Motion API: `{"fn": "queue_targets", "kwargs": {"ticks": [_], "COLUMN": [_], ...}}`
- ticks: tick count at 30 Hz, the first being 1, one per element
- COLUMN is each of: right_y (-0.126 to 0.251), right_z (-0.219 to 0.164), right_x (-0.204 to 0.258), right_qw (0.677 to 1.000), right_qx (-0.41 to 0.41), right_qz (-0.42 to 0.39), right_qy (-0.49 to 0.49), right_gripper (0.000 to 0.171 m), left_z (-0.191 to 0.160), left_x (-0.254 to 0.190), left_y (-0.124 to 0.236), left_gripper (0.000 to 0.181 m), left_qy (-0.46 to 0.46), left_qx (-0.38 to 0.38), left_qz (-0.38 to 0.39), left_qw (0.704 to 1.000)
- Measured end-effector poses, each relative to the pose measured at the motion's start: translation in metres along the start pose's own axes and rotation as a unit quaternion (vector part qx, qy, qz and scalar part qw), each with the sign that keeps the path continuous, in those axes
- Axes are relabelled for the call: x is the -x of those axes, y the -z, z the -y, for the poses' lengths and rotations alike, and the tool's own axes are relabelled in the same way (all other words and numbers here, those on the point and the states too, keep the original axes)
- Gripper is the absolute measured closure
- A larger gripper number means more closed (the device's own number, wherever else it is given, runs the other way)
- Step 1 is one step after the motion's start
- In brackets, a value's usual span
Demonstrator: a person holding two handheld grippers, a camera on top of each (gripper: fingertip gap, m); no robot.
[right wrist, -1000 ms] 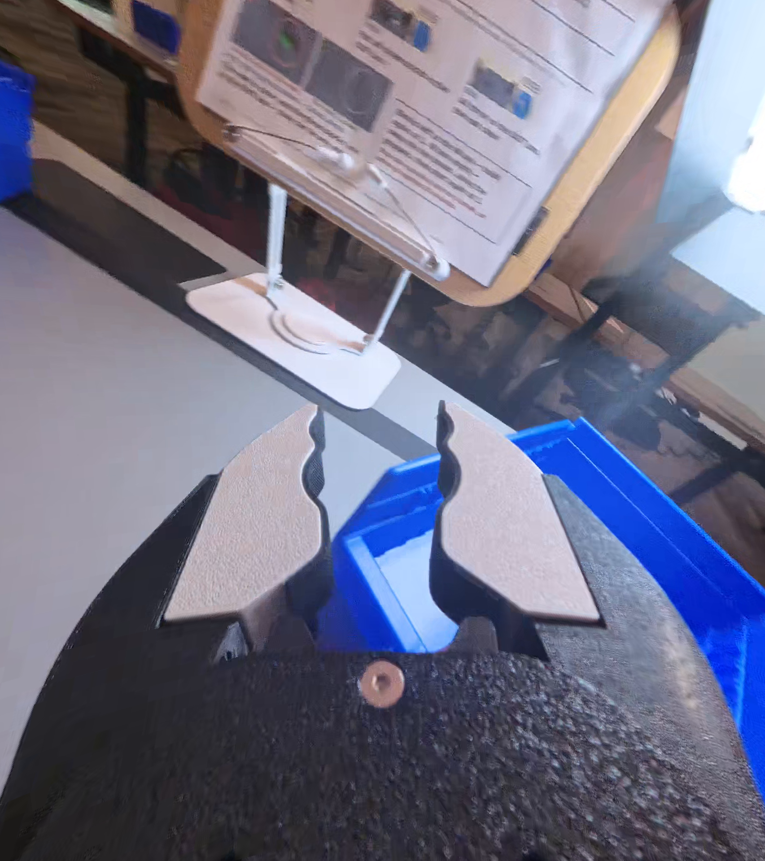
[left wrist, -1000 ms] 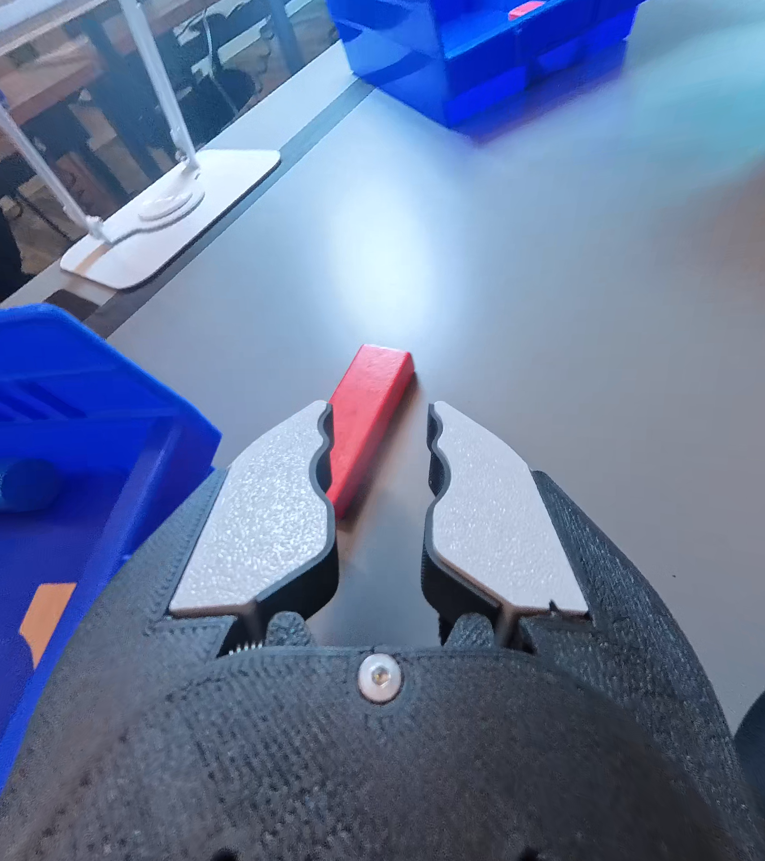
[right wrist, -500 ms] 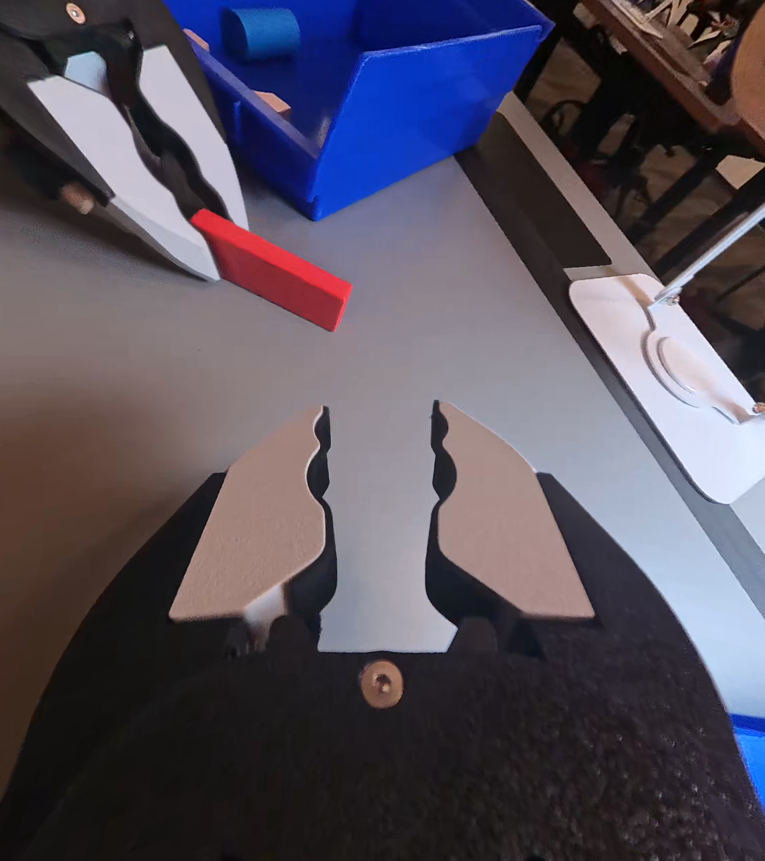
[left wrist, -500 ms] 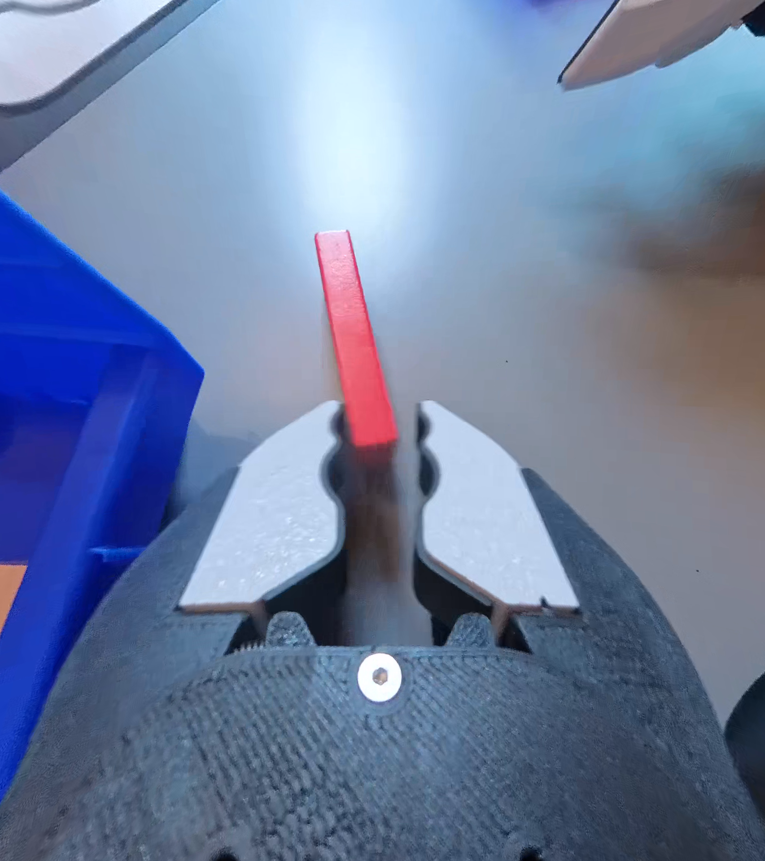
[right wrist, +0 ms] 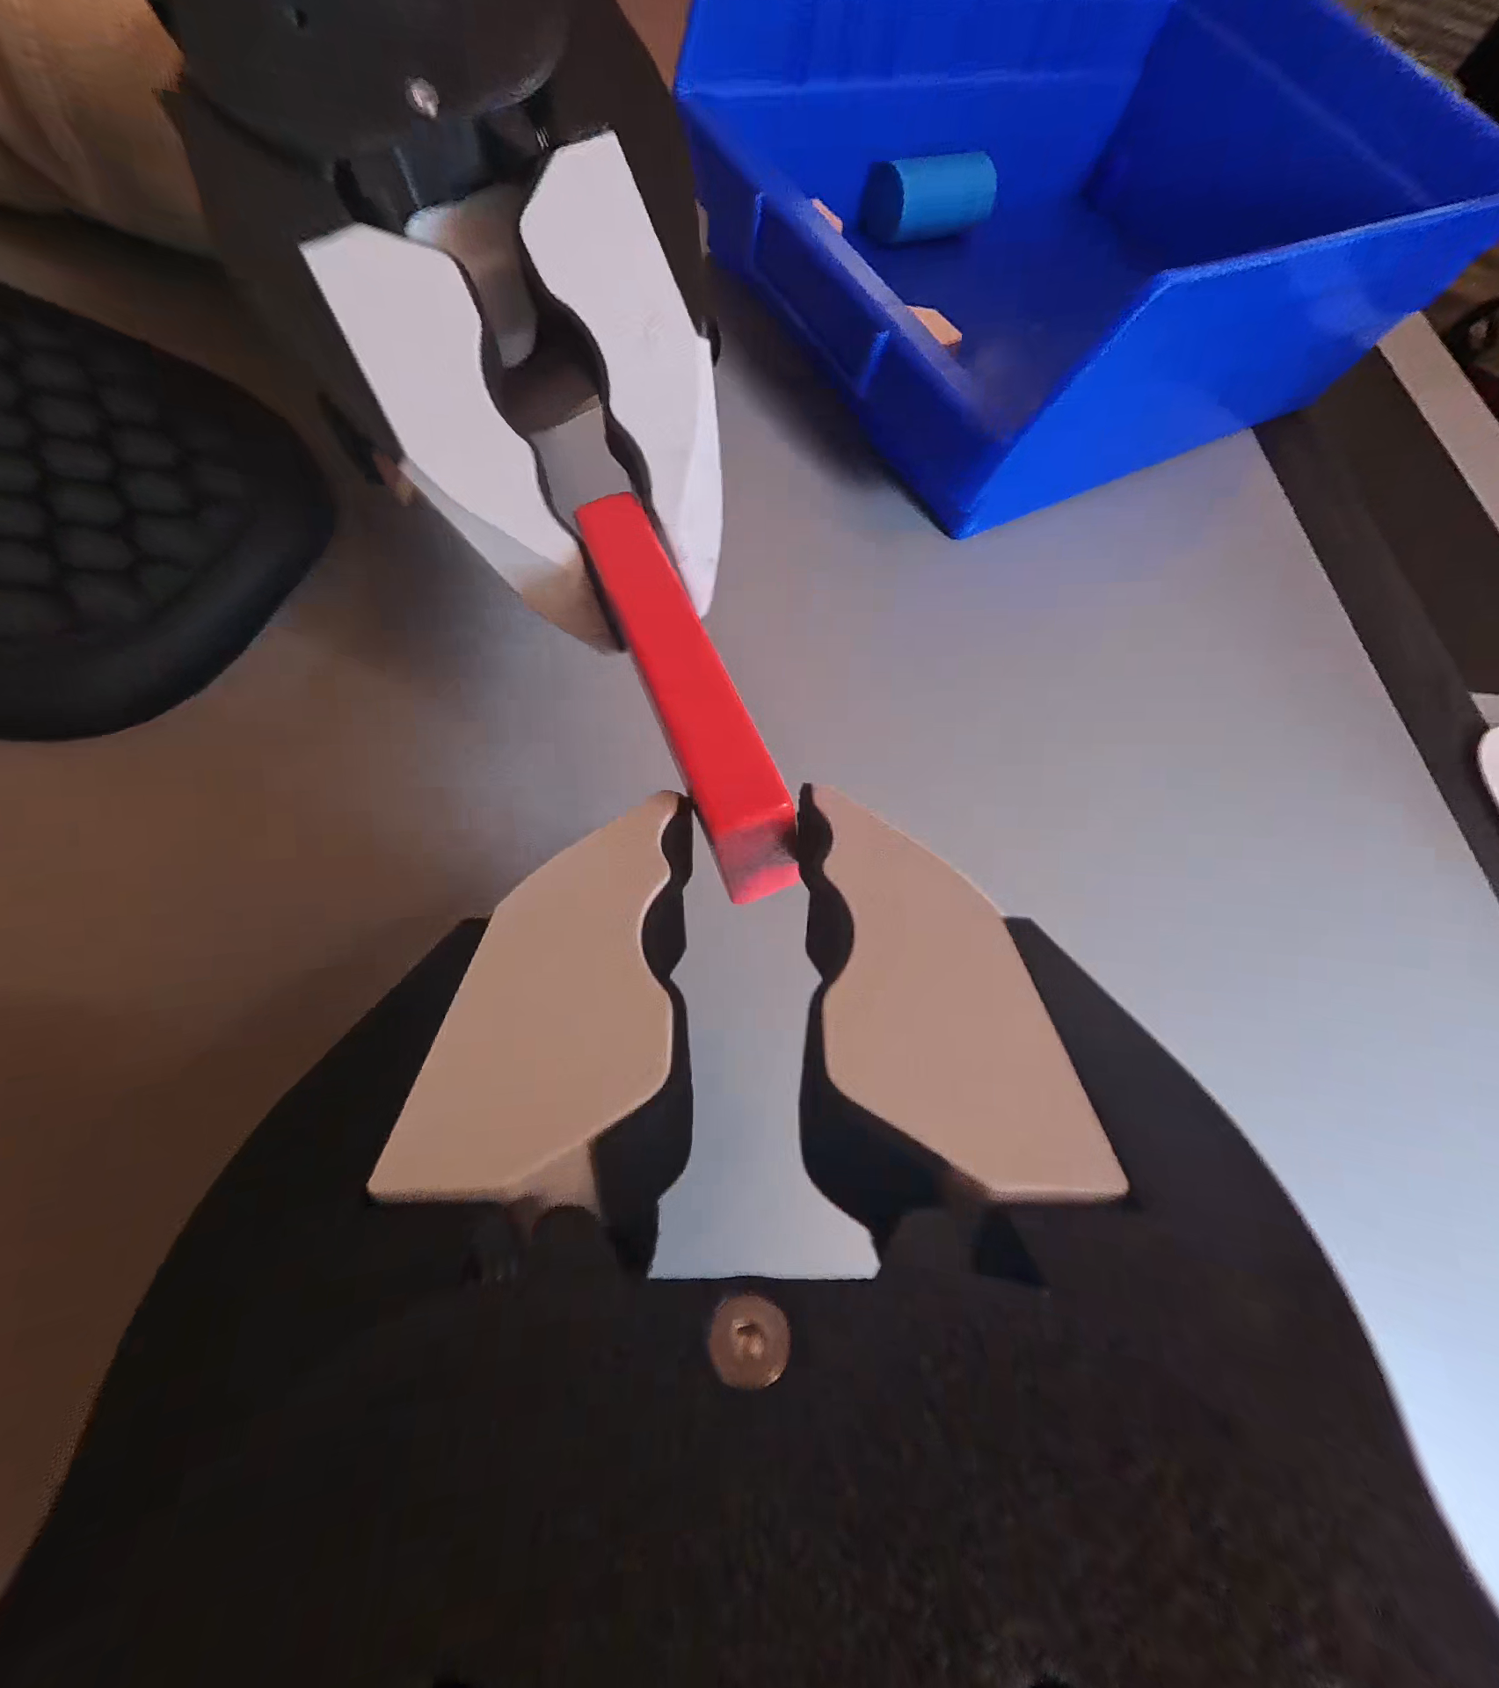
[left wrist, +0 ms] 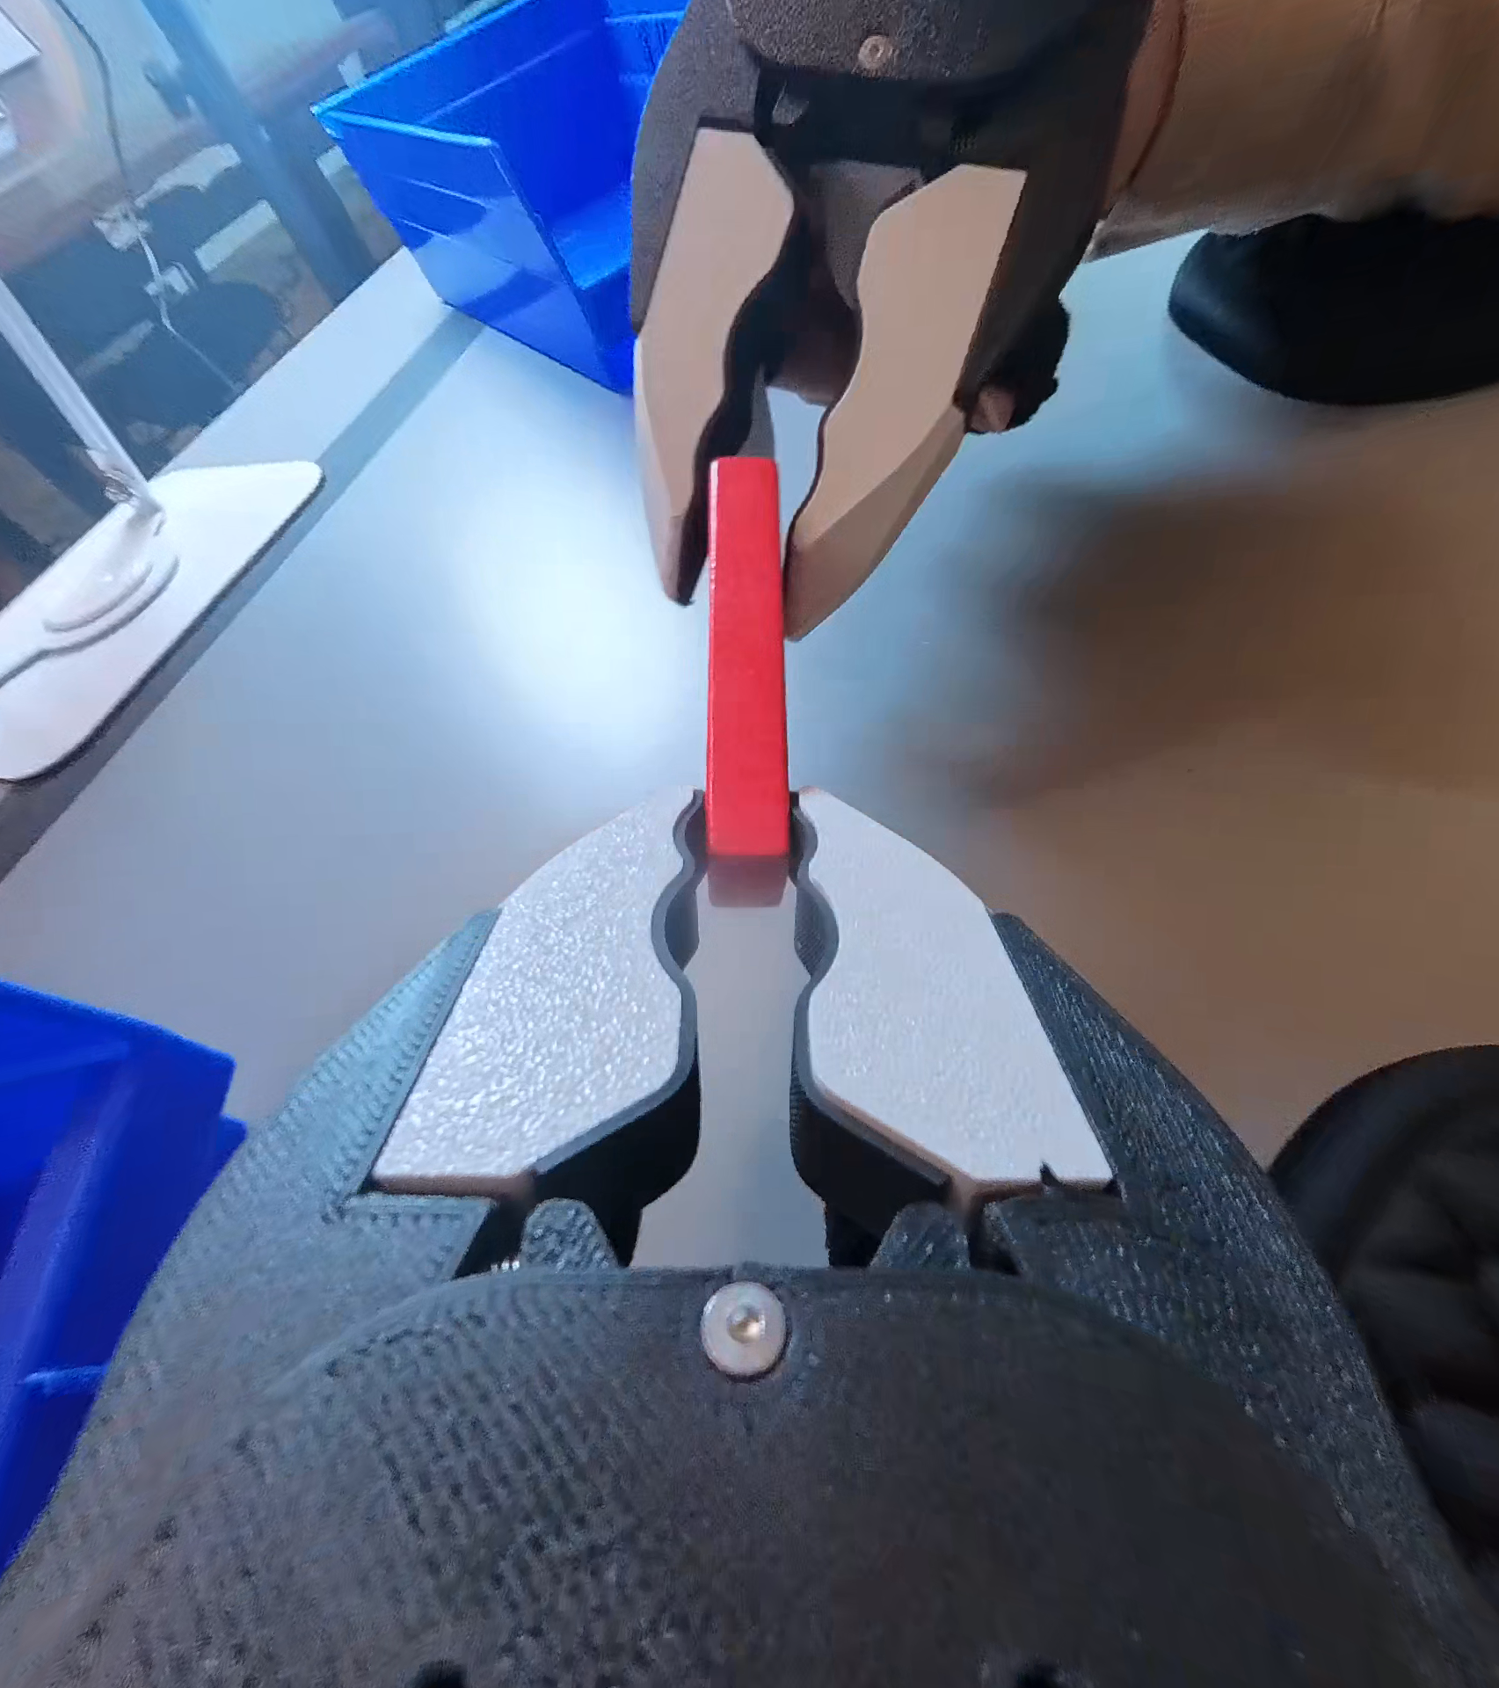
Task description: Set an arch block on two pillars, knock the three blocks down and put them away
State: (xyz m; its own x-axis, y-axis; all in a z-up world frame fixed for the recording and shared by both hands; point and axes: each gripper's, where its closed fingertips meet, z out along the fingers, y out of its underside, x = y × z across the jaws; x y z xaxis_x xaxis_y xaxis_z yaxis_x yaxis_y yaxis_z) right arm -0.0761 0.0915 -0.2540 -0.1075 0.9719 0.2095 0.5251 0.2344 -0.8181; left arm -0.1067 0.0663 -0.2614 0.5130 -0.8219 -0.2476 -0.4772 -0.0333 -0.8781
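Observation:
A long flat red block is held level above the grey table, between my two grippers, which face each other. My left gripper is shut on its near end. My right gripper has its fingertips closed in on the far end. In the right wrist view, the red block runs from my right gripper up to the left gripper. No pillars or arch block are in view.
A blue bin at the back right holds a blue cylinder. Another blue bin stands behind the right gripper, and one is at my near left. A white stand base and a black mesh chair are nearby. Spacing between my two grippers at the tips: around 5 centimetres.
My left gripper closed on the red block and lifted it off the table. My right gripper swung over from the bin and narrowed its jaws onto the block's other end.

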Motion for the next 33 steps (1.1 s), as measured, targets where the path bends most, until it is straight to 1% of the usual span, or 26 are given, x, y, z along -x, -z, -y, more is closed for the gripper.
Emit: {"fn": "queue_targets", "kwargs": {"ticks": [1, 3, 5, 6, 7, 9, 11, 12, 14, 16, 18, 19, 20, 25, 33], "right_y": [0.004, 0.017, 0.042, 0.061, 0.084, 0.137, 0.190, 0.213, 0.242, 0.256, 0.264, 0.267, 0.269, 0.263, 0.237], "right_z": [0.004, 0.014, 0.021, 0.022, 0.019, -0.005, -0.046, -0.068, -0.110, -0.139, -0.153, -0.154, -0.152, -0.126, -0.086], "right_x": [0.001, -0.009, -0.045, -0.069, -0.096, -0.146, -0.183, -0.194, -0.205, -0.210, -0.212, -0.213, -0.213, -0.211, -0.203], "right_qw": [1.000, 0.999, 0.992, 0.983, 0.966, 0.918, 0.856, 0.826, 0.781, 0.753, 0.731, 0.724, 0.721, 0.737, 0.779], "right_qx": [-0.011, -0.037, -0.077, -0.100, -0.121, -0.139, -0.124, -0.108, -0.070, -0.046, -0.037, -0.036, -0.039, -0.060, -0.110], "right_qz": [0.007, 0.001, -0.078, -0.132, -0.196, -0.324, -0.445, -0.493, -0.547, -0.571, -0.590, -0.599, -0.605, -0.604, -0.560], "right_qy": [-0.006, -0.032, -0.061, -0.084, -0.114, -0.179, -0.231, -0.253, -0.294, -0.325, -0.341, -0.341, -0.335, -0.297, -0.260], "right_gripper": [0.151, 0.155, 0.155, 0.155, 0.155, 0.155, 0.155, 0.155, 0.155, 0.155, 0.138, 0.133, 0.132, 0.131, 0.131], "left_z": [0.001, 0.003, -0.001, -0.004, -0.007, -0.014, -0.020, -0.022, -0.021, -0.022, -0.022, -0.022, -0.023, -0.023, -0.022], "left_x": [0.004, 0.017, 0.032, 0.038, 0.043, 0.050, 0.053, 0.052, 0.050, 0.046, 0.043, 0.042, 0.042, 0.042, 0.046], "left_y": [0.001, 0.005, 0.009, 0.012, 0.014, 0.016, 0.015, 0.013, 0.012, 0.010, 0.008, 0.008, 0.007, 0.008, 0.010], "left_gripper": [0.164, 0.157, 0.144, 0.141, 0.141, 0.142, 0.144, 0.144, 0.144, 0.145, 0.145, 0.145, 0.145, 0.145, 0.145], "left_qy": [-0.004, 0.019, 0.056, 0.071, 0.081, 0.092, 0.093, 0.091, 0.077, 0.061, 0.051, 0.047, 0.045, 0.047, 0.058], "left_qx": [-0.009, -0.027, -0.029, -0.033, -0.034, -0.029, -0.022, -0.017, -0.012, -0.006, 0.000, 0.002, 0.004, 0.004, 0.000], "left_qz": [0.015, 0.044, 0.063, 0.071, 0.076, 0.082, 0.083, 0.081, 0.082, 0.082, 0.081, 0.081, 0.080, 0.081, 0.089], "left_qw": [1.000, 0.998, 0.996, 0.994, 0.993, 0.992, 0.992, 0.992, 0.994, 0.995, 0.995, 0.996, 0.996, 0.996, 0.994]}}
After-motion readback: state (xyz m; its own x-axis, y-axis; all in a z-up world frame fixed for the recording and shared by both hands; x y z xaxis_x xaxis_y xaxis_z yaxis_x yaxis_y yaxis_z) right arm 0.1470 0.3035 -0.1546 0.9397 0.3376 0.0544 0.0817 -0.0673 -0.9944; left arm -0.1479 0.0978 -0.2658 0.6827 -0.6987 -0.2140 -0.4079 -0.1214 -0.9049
